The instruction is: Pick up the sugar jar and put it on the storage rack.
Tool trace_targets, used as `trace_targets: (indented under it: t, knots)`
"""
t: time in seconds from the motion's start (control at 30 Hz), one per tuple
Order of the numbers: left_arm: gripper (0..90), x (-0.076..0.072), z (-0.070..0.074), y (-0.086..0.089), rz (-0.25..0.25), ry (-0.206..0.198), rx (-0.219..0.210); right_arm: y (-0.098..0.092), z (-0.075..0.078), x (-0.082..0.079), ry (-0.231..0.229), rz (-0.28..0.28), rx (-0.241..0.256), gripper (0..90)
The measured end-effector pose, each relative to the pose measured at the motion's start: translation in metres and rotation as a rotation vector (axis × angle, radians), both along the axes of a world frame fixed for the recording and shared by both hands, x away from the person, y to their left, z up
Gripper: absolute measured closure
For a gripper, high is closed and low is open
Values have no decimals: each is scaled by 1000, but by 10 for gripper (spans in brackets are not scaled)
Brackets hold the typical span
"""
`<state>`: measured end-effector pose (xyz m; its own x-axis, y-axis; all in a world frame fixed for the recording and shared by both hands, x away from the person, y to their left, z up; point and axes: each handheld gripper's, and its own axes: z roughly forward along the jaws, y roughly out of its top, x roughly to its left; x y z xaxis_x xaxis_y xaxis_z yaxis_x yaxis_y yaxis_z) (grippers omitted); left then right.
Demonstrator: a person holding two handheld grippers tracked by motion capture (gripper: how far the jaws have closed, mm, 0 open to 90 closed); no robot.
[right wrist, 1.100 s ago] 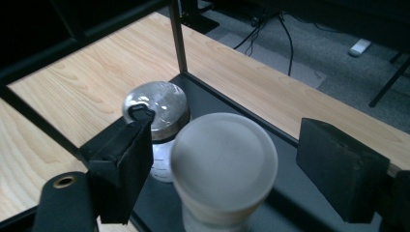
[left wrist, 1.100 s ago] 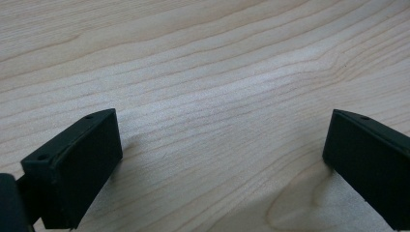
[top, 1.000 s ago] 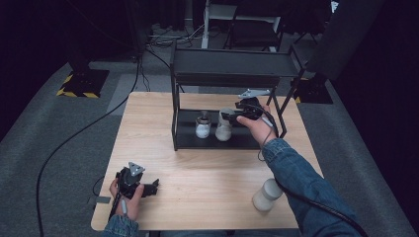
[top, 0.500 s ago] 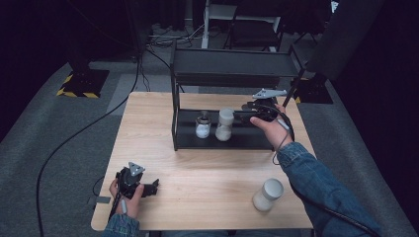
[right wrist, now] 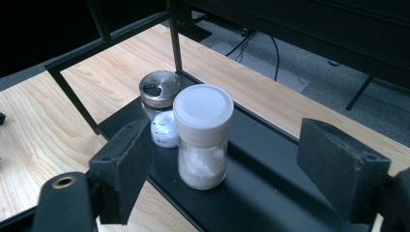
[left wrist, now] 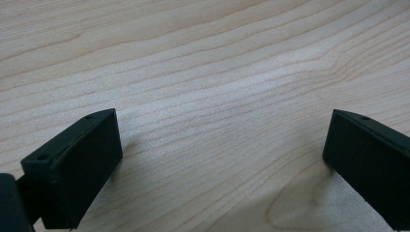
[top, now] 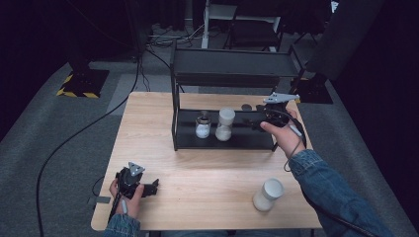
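A clear jar with a white lid (right wrist: 203, 135) holds white grains and stands upright on the lower shelf of a black rack (top: 225, 140). Touching or nearly touching it behind is a small shaker with a metal lid (right wrist: 159, 99). In the high view the jar (top: 225, 124) and shaker (top: 202, 126) sit side by side. My right gripper (top: 256, 123) is open, level with the shelf, a short way right of the jar, with nothing between its jaws (right wrist: 232, 169). My left gripper (top: 148, 187) rests open on bare wood (left wrist: 217, 164) at the table's front left.
A second white-lidded jar (top: 267, 194) stands on the wooden table (top: 207, 177) near the front right edge. The rack's upper shelf (top: 232, 66) overhangs the lower one, and its black posts (right wrist: 176, 34) frame the shelf. Cables (top: 79, 133) trail over the grey floor.
My right gripper has drawn back to the right, away from the white-lidded jar, which stays standing on the lower shelf. The left gripper has not moved.
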<state>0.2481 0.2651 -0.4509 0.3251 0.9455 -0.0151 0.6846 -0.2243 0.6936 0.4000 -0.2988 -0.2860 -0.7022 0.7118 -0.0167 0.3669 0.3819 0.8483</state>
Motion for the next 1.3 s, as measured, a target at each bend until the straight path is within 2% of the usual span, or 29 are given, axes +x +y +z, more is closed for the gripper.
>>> trace_targets:
  t: [0.17, 0.47, 0.73, 1.1, 1.3]
  knots:
    - [3, 0, 0, 0, 1, 0, 0, -8, 0, -9, 8, -21, 18, 177]
    - [3, 0, 0, 0, 2, 0, -1, -20, -2, -21, 21, -26, 31, 162]
    - [3, 0, 0, 0, 2, 0, -1, -28, -1, -35, 26, -22, 31, 141]
    - [3, 0, 0, 0, 3, -1, -2, -35, 0, -55, 10, -29, 11, 127]
    - [3, 1, 0, 0, 3, -1, -2, -39, -2, -67, 10, -31, 20, 127]
